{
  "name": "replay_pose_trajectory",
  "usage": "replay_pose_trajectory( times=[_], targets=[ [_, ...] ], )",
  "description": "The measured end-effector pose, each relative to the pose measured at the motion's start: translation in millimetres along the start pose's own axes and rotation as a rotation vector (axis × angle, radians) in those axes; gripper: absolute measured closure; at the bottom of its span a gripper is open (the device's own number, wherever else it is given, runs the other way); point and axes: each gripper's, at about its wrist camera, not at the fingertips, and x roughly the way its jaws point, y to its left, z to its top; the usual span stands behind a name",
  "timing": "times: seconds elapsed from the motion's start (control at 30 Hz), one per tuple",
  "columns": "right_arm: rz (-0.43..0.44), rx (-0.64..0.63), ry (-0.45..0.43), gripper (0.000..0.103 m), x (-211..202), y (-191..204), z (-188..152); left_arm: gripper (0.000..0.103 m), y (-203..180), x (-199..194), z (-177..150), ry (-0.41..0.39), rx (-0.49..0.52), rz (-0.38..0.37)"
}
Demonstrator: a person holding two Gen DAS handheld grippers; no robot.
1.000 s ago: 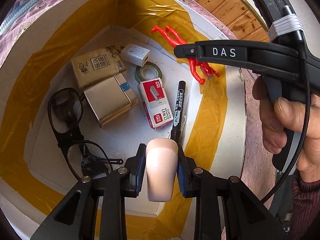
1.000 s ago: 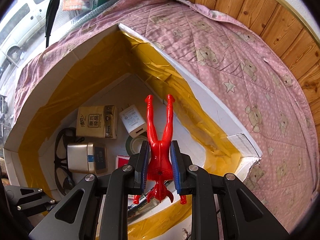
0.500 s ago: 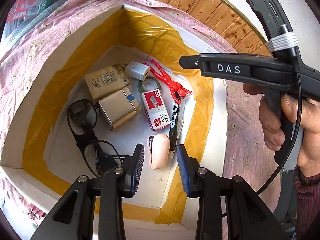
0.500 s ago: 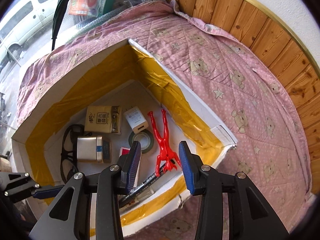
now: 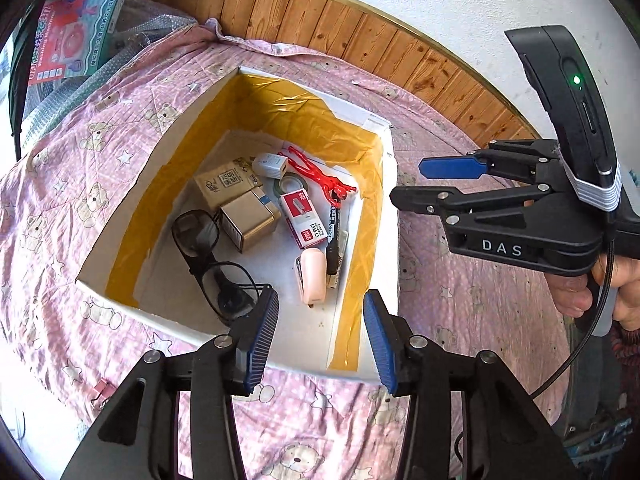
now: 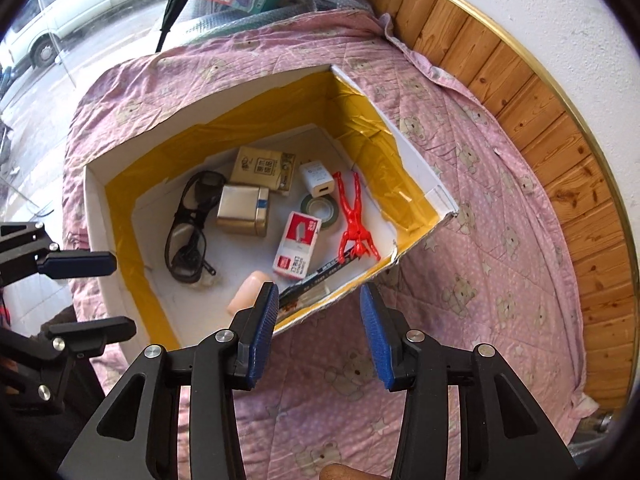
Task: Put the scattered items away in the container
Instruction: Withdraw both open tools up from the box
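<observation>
- Your left gripper (image 5: 320,336) is spread wide with nothing between its blue pads, hanging above the near rim of the white box (image 5: 384,264) on the pink quilt (image 5: 72,208).
- Your right gripper (image 6: 320,330) is just as wide open and empty, above the box's near right corner.
- Everything visible to tidy lies inside the box: the red figure (image 5: 320,178) by the far right wall, its arms over the black marker (image 5: 333,236); the pink stapler (image 5: 312,276) just left of that marker; the red-and-white staple box (image 5: 303,213); the green tape roll (image 5: 289,186); the white charger (image 5: 271,165); the brown packet (image 5: 225,184); the gold tin (image 5: 249,220); the glasses (image 5: 212,256) at the near left.
- Only the left wrist view shows the stapler whole; in the right wrist view your own finger hides most of it and part of the marker.
- Only the left wrist view shows your hand (image 5: 600,284) on the right gripper's handle, and a small pink clip (image 5: 98,390) on the quilt at its near left edge.
- Only the right wrist view shows the white van (image 6: 80,8) outside, beyond the far left of the quilt.
</observation>
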Motion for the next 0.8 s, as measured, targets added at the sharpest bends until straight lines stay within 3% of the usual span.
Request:
replay_pose_trajectory(
  times=[0.4,0.8],
  targets=[
    [0.018,-0.019,0.075,0.058,-4,26,-35,0.057,-3,-35,-25,-0.064,0.06,0.004],
    [0.019,-0.052,0.06,0.057,-14,49,-37,0.057,-1,-51,-31,-0.103,0.064,0.002]
  ],
)
